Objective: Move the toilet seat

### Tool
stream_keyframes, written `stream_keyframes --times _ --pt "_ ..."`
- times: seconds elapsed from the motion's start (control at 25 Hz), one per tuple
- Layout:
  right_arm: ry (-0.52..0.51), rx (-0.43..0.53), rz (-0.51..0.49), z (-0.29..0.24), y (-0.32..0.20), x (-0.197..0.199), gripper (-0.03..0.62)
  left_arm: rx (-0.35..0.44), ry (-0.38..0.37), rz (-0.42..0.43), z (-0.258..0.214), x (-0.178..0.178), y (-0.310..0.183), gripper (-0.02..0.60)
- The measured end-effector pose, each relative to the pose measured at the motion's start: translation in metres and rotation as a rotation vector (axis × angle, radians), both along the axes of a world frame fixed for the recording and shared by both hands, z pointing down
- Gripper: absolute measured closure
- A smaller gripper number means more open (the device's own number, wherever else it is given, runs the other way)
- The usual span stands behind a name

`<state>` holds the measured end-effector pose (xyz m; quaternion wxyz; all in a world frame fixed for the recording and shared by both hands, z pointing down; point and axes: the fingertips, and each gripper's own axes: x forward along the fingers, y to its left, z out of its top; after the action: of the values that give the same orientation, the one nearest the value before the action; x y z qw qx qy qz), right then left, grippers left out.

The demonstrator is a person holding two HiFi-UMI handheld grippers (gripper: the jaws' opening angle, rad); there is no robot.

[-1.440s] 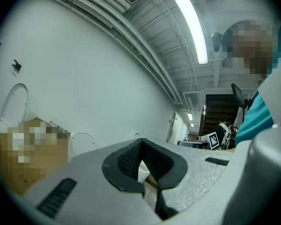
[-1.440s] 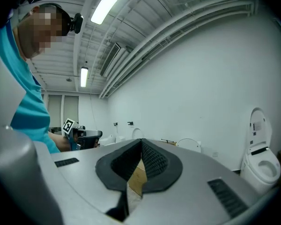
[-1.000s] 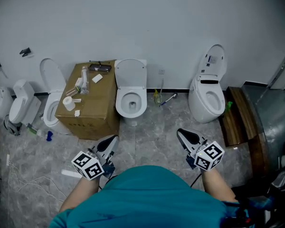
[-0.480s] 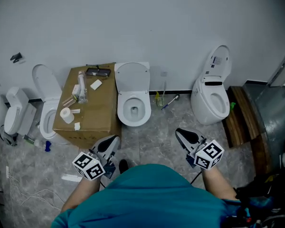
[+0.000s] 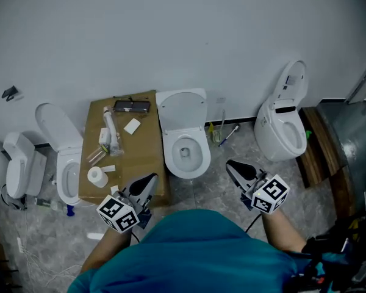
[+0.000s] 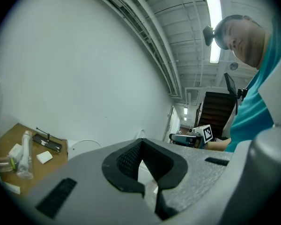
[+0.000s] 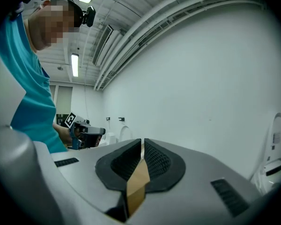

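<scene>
Toilet seat (image 5: 183,110): white, at the centre of the head view, standing raised against the pale wall (image 5: 171,35) above the open bowl (image 5: 186,154) of the middle toilet. Left gripper (image 5: 147,183), lower left of centre, and right gripper (image 5: 234,170), lower right of centre, both point toward the toilet and are clear of it. The jaws of each are closed with the pads together. In the right gripper view a tan sliver shows in the slit between the pads, and what it is cannot be told. A cardboard box (image 5: 134,154) stands just left of the bowl, carrying a paper roll (image 5: 97,176), a bottle (image 5: 107,130) and a dark device (image 5: 132,106). Further toilets stand at the left (image 5: 64,163) and right (image 5: 285,130) of the frame, all on a grey marbled floor (image 5: 219,185).
</scene>
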<state>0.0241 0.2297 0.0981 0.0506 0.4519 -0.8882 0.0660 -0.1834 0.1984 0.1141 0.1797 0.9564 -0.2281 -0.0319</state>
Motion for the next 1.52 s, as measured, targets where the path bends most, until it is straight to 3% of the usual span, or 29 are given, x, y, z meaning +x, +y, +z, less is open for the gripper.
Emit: stream_keyframes --times 0.24,0.44,0.68,0.84,1.0,1.24,1.52 --pt "0.043 -0.068 -0.044 0.03 -0.079 -0.014 0.594 -0.059 -0.004 -0.041 0.024 -0.015 -0.063 0.591" --pt "0.036 -0.111 -0.129 0.056 -0.141 -0.008 0.594 -0.102 -0.029 -0.106 0.042 -0.006 -0.101 0.59" --pt "0.088 -0.147 -0.319 0.101 -0.218 0.025 0.581 -0.121 -0.068 -0.259 0.059 0.036 -0.159 0.59" --pt "0.195 -0.164 -0.517 0.141 -0.265 0.05 0.534 -0.217 -0.06 -0.413 0.082 0.076 -0.191 0.59" --pt "0.275 -0.166 -0.645 0.183 -0.295 0.065 0.519 -0.282 -0.114 -0.473 0.113 0.107 -0.214 0.59" --pt "0.354 -0.221 -0.722 0.248 -0.303 0.056 0.497 -0.346 -0.139 -0.459 0.148 0.12 -0.237 0.589" --pt "0.525 -0.222 -0.696 0.343 -0.303 0.018 0.475 -0.454 -0.157 -0.28 0.234 0.118 -0.25 0.589"
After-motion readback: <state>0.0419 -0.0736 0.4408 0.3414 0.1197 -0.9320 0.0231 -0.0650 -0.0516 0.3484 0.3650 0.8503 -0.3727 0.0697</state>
